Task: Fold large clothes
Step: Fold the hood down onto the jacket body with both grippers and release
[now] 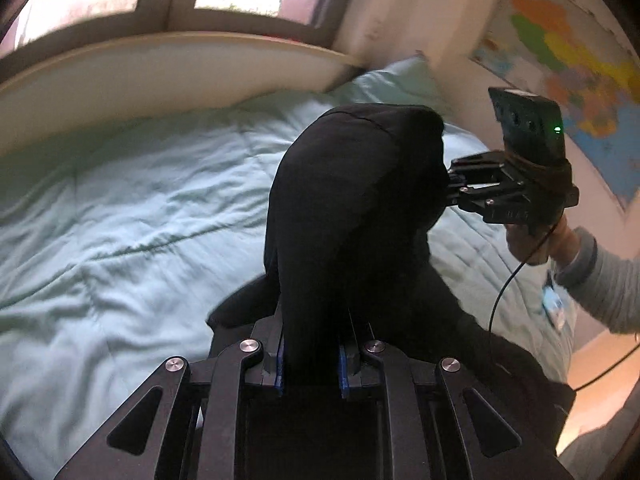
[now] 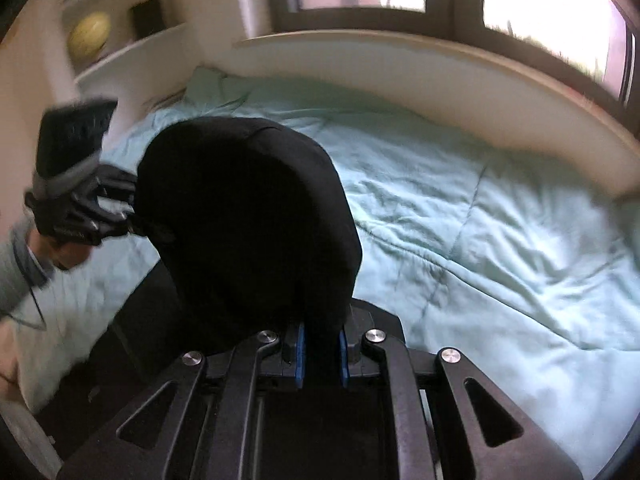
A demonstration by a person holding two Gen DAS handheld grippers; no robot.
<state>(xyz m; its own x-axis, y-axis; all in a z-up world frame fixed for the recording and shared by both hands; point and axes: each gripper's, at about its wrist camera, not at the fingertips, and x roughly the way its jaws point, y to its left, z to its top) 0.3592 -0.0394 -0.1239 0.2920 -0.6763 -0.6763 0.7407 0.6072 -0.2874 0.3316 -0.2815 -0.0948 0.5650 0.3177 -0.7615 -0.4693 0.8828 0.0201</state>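
Observation:
A large black garment (image 1: 352, 200) hangs lifted above the bed, stretched between both grippers. My left gripper (image 1: 312, 360) is shut on one end of it; its blue pads (image 1: 280, 364) pinch the cloth. In the left wrist view my right gripper (image 1: 450, 184) is clamped on the garment's other end at the right. In the right wrist view the garment (image 2: 248, 216) arches up from my right gripper (image 2: 322, 354), which is shut on it, to the left gripper (image 2: 130, 208) at the far left. The garment's lower part drapes down out of sight.
A pale green quilt (image 1: 120, 220) covers the bed (image 2: 500, 240). A cream headboard (image 1: 160, 68) and window run along the far side. A pillow (image 1: 400, 80) lies in the corner, a coloured map (image 1: 572, 64) on the wall. Shelves (image 2: 120, 40) stand at the other end.

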